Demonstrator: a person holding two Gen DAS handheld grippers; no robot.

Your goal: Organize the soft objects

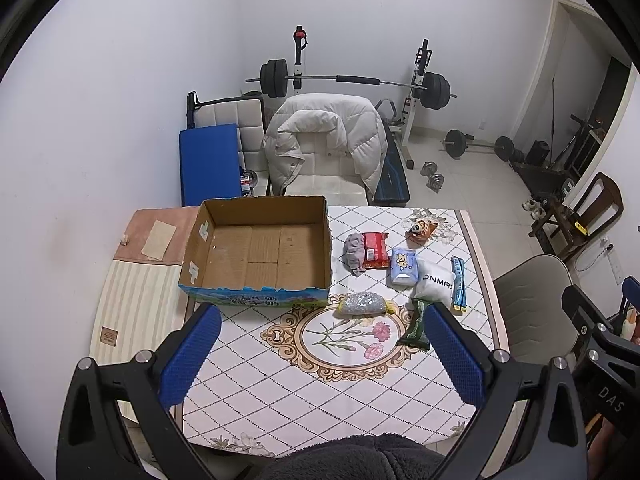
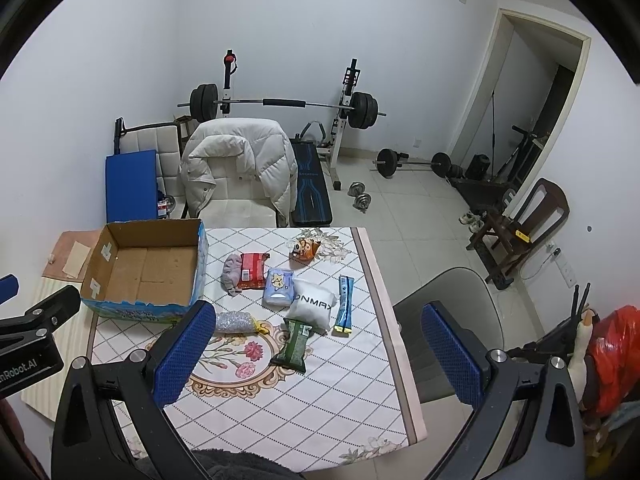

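An empty open cardboard box [image 1: 256,252] [image 2: 144,268] stands on the table's left. To its right lie several soft items: a grey plush [image 1: 354,252] [image 2: 232,274], a red packet [image 1: 376,250] [image 2: 252,270], a blue tissue pack [image 1: 403,268] [image 2: 279,287], a white pouch [image 1: 434,282] [image 2: 312,308], a silver mesh bag [image 1: 362,304] [image 2: 234,322], a green packet [image 1: 416,326] [image 2: 294,346], a blue stick pack [image 1: 459,284] [image 2: 344,306] and an orange toy [image 1: 420,228] [image 2: 305,249]. My left gripper [image 1: 320,354] and right gripper [image 2: 316,354] are open, empty, above the table's near edge.
The table has a patterned cloth [image 1: 320,380] and a wooden board [image 1: 136,300] at its left. A chair with a white jacket [image 1: 324,140] stands behind it, a grey chair [image 2: 448,320] at its right. A weight bench and barbells [image 2: 288,108] fill the back.
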